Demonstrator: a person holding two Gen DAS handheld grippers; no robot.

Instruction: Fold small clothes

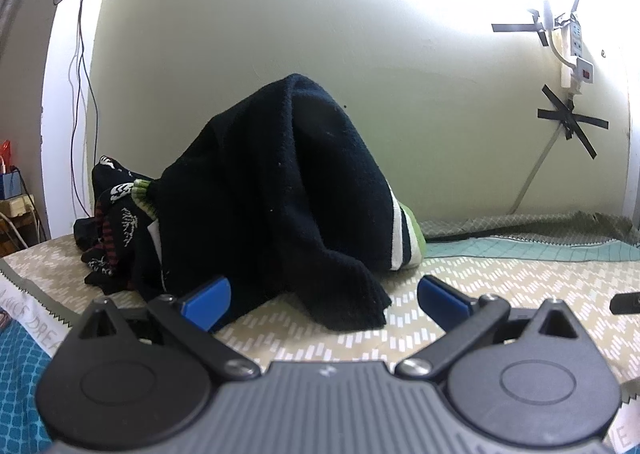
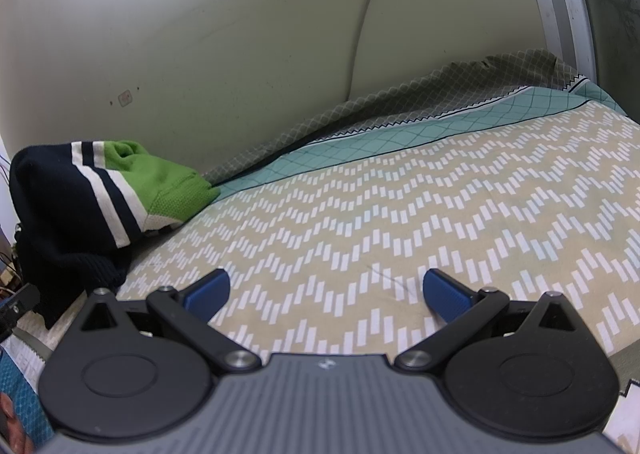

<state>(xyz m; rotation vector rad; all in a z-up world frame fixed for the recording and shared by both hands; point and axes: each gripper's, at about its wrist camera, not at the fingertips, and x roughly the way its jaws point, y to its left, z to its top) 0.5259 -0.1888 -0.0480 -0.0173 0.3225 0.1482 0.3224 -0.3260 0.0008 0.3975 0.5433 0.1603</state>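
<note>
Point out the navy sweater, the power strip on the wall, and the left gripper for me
Navy sweater [image 1: 288,182]: left wrist view, on the heaped dark knit.
Power strip [image 1: 573,54]: left wrist view, on its white body.
Left gripper [image 1: 324,300]: left wrist view, midway between its blue fingertips.

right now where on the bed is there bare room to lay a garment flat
Free: the zigzag sheet ahead of the right tongs, out to the teal border. Crowded: the clothes pile ahead of the left tongs.
</note>
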